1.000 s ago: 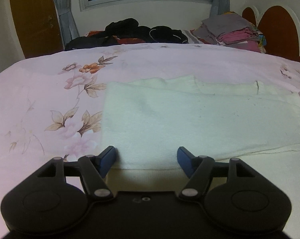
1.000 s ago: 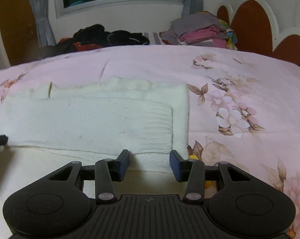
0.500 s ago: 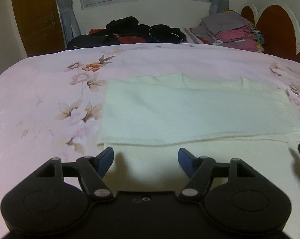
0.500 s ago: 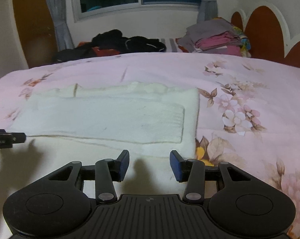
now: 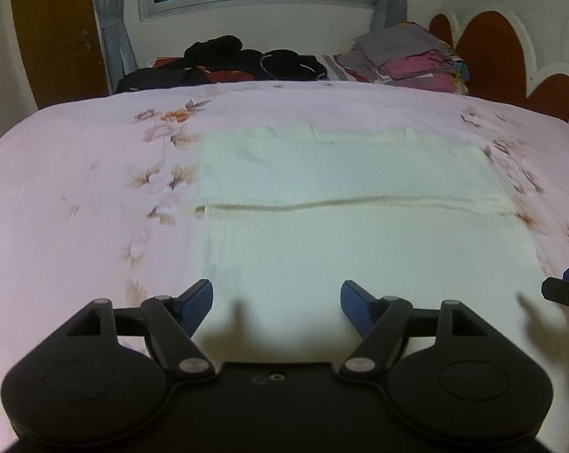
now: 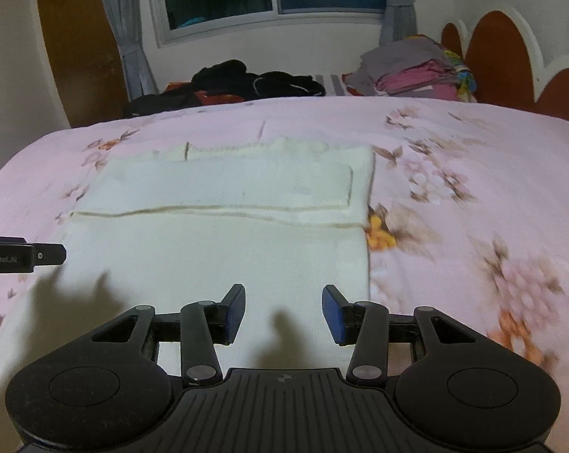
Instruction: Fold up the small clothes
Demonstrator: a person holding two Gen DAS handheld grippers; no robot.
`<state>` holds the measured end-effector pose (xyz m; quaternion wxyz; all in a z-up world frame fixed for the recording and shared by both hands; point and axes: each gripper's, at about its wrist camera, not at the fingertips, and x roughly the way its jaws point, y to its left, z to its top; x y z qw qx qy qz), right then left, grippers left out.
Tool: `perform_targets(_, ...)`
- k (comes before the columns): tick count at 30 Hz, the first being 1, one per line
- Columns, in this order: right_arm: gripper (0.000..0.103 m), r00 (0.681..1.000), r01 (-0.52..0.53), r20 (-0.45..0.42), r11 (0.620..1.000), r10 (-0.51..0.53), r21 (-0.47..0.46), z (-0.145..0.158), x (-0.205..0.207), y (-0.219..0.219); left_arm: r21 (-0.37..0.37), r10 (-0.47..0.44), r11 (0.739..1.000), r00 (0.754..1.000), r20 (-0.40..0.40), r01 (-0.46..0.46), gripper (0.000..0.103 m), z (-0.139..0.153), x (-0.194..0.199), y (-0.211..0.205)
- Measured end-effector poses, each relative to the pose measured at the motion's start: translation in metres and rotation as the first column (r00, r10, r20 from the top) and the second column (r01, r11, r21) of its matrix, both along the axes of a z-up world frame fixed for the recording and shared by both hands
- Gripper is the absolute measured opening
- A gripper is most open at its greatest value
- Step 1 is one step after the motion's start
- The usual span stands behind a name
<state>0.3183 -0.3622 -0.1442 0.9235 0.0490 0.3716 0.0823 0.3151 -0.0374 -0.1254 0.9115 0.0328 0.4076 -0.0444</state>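
Note:
A cream knit garment (image 5: 345, 204) lies flat on the pink floral bedspread (image 5: 76, 204), with a folded layer across its far half ending in a straight edge. It also shows in the right wrist view (image 6: 224, 226). My left gripper (image 5: 276, 304) is open and empty, held above the garment's near left part. My right gripper (image 6: 283, 311) is open and empty, above the near right part. The right gripper's tip shows at the right edge of the left wrist view (image 5: 566, 292); the left gripper's finger (image 6: 23, 258) shows at the left edge of the right wrist view.
A heap of dark clothes (image 5: 224, 60) and a stack of folded clothes (image 5: 409, 56) lie at the far end of the bed. A brown-and-white headboard (image 5: 511, 56) stands at the right. A window and curtains are behind.
Both grippers have drawn back and up from the folded edge, so more of the garment's near half now shows in front of them. Both stay open and empty.

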Motion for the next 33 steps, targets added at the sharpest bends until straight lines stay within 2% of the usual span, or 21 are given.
perform_targets(15,0.045,0.998,0.056,-0.025,0.997,-0.058,-0.048,0.003,-0.112,0.022,-0.052,-0.041,0.998,0.999,-0.009,0.041,0.074,0.0,-0.092,0.048)
perform_targets(25,0.045,0.992,0.098,-0.072,0.992,-0.103,-0.075,-0.009,-0.17,0.02,-0.101,-0.072,0.993,0.992,-0.103,0.061,0.078,-0.022,-0.141,0.081)
perform_targets(33,0.045,0.984,0.145,-0.092,0.985,-0.153,-0.091,-0.014,-0.195,0.012,-0.106,-0.079,0.992,0.988,-0.135,0.065,0.078,-0.032,-0.169,0.093)
